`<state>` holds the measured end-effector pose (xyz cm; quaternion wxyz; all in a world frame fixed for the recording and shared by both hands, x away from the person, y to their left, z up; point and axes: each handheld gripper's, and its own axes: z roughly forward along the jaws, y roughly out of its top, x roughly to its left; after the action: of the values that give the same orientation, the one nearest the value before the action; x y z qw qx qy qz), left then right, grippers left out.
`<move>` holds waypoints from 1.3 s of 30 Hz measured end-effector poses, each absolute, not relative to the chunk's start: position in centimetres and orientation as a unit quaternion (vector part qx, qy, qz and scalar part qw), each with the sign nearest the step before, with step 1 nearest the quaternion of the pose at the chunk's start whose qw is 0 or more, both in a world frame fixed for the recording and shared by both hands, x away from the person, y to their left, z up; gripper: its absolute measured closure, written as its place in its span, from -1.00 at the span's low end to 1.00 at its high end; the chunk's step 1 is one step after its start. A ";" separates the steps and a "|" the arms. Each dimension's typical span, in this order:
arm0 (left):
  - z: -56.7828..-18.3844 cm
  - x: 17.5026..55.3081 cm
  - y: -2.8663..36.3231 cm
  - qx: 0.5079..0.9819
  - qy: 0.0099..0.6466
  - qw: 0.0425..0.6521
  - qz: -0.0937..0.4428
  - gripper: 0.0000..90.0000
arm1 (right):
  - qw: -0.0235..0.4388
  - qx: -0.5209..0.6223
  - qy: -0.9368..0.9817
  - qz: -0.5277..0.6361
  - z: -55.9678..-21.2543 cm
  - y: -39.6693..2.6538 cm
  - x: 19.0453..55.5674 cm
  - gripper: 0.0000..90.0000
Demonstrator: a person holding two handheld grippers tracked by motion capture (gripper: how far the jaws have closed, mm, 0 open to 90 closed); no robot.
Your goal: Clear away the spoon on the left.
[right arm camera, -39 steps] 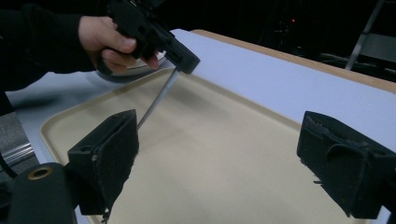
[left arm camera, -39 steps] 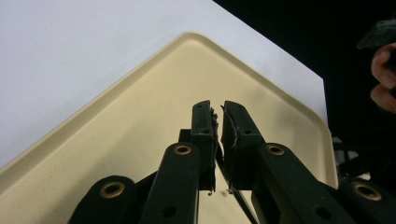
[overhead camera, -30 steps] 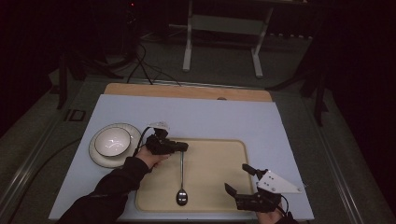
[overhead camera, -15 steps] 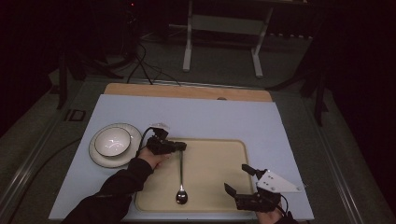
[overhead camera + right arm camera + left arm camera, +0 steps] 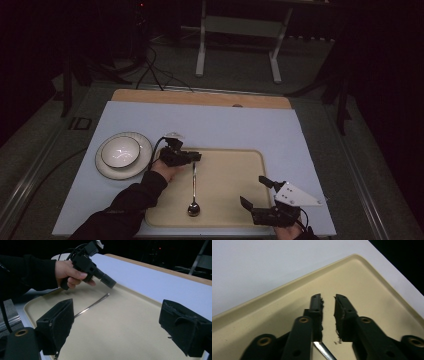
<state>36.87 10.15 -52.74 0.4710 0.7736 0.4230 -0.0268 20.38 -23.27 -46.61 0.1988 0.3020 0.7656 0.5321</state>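
A metal spoon (image 5: 193, 187) lies on the beige tray (image 5: 235, 153), handle toward the far side and bowl (image 5: 193, 209) toward the near edge. My left gripper (image 5: 196, 157) hovers at the handle's far end. Its jaws have just been opening; in the left gripper view they (image 5: 328, 298) stand a narrow gap apart over the tray (image 5: 367, 277), and the handle tip (image 5: 322, 351) lies loose low between them, not pinched. My right gripper (image 5: 253, 191) stands wide open at the tray's near right corner with nothing between its jaws (image 5: 117, 315). From it I see the spoon handle (image 5: 92, 305) and the left hand (image 5: 67, 272).
A white plate (image 5: 102, 169) with a white bowl (image 5: 120, 151) on it sits left of the tray. The pale table top (image 5: 225, 125) ends in a wooden strip (image 5: 200, 97) at the far side. A metal stand (image 5: 237, 30) and cables lie on the dark floor beyond.
The left gripper has stayed almost in place at the spoon handle's far end. The spoon lies where it lay, and the right gripper has not moved.
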 end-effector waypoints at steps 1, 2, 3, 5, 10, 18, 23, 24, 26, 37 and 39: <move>-52.5 36.7 10.1 0.777 0.421 0.467 -0.020 0.65 | 0.199 0.302 0.765 0.532 -46.6 -23.3 20.4 -0.71; -52.4 36.6 10.0 0.778 0.421 0.465 -0.019 0.59 | 0.199 0.303 0.765 0.532 -46.6 -23.3 20.4 -0.71; -52.4 36.6 10.0 0.778 0.421 0.465 -0.019 0.54 | 0.199 0.303 0.765 0.532 -46.6 -23.3 20.4 -0.71; -51.7 36.2 9.8 0.785 0.420 0.456 0.001 0.33 | 0.200 0.303 0.765 0.532 -46.6 -23.3 20.4 -0.71; -51.2 35.9 9.8 0.787 0.415 0.456 0.003 0.18 | 0.200 0.304 0.765 0.531 -46.6 -23.3 20.4 -0.71; -49.3 34.2 10.1 0.785 0.375 0.493 -0.007 -0.37 | 0.204 0.308 0.763 0.530 -46.7 -23.3 20.5 -0.71; -48.1 33.4 10.2 0.780 0.375 0.501 0.012 -0.64 | 0.202 0.309 0.763 0.531 -46.7 -23.3 20.6 -0.71; -48.0 33.3 10.2 0.779 0.373 0.504 0.010 -0.64 | 0.201 0.310 0.763 0.531 -46.7 -23.3 20.6 -0.71; -47.6 33.0 10.3 0.778 0.369 0.508 0.009 -0.65 | 0.201 0.309 0.763 0.531 -46.7 -23.3 20.6 -0.71; -46.2 31.5 10.5 0.794 0.353 0.494 0.043 -0.97 | 0.201 0.311 0.763 0.529 -46.7 -23.3 20.7 -0.71; -46.0 31.1 10.7 0.795 0.350 0.493 0.049 -0.97 | 0.200 0.311 0.763 0.529 -46.8 -23.2 20.8 -0.72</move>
<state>31.14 10.68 -45.96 0.4934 0.7946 0.3504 0.0489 20.77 -23.25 -46.76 0.1999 0.3113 0.7634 0.5295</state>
